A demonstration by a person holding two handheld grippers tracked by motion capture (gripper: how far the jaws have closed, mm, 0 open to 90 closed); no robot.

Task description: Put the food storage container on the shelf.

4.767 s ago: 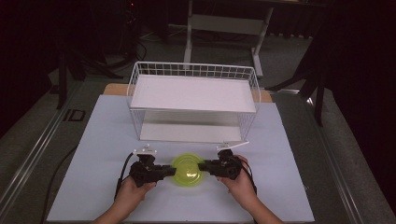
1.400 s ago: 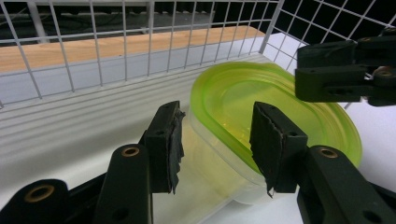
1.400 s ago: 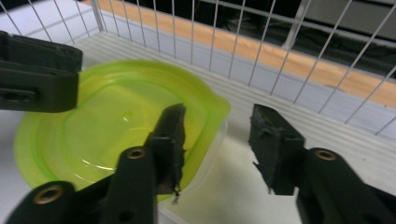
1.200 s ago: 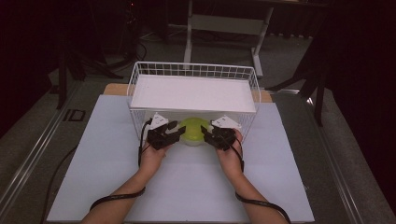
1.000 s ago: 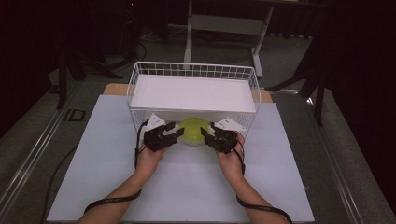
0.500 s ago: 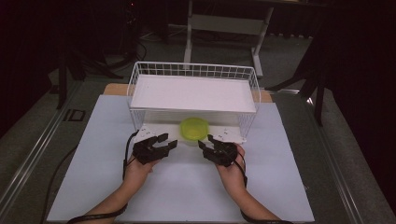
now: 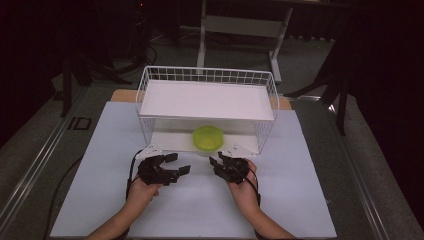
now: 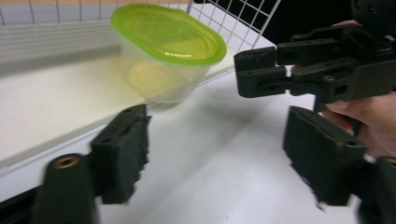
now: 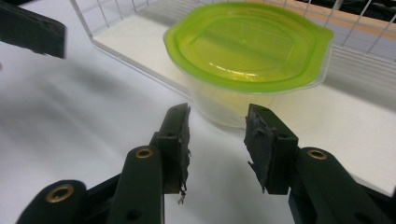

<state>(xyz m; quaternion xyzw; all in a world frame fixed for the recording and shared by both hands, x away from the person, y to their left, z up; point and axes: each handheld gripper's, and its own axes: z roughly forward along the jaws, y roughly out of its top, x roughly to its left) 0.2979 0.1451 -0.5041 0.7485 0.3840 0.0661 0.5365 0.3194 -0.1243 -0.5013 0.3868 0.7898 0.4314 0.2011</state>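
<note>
The floor mark (image 7: 79, 123) left of the table reads "ID". The left gripper (image 7: 176, 165) is wide open and holds nothing. The right gripper (image 7: 216, 160) is partly open and holds nothing too. The tub (image 7: 208, 137) with the green lid (image 9: 247, 43) sits on the low shelf of the white rack (image 7: 207, 76), just past both grippers.

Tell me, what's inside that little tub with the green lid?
Nothing that I can make out. The tub has clear walls and only a yellowish tint shows through them. The green lid is shut on top, so the very bottom stays hard to see.
</note>
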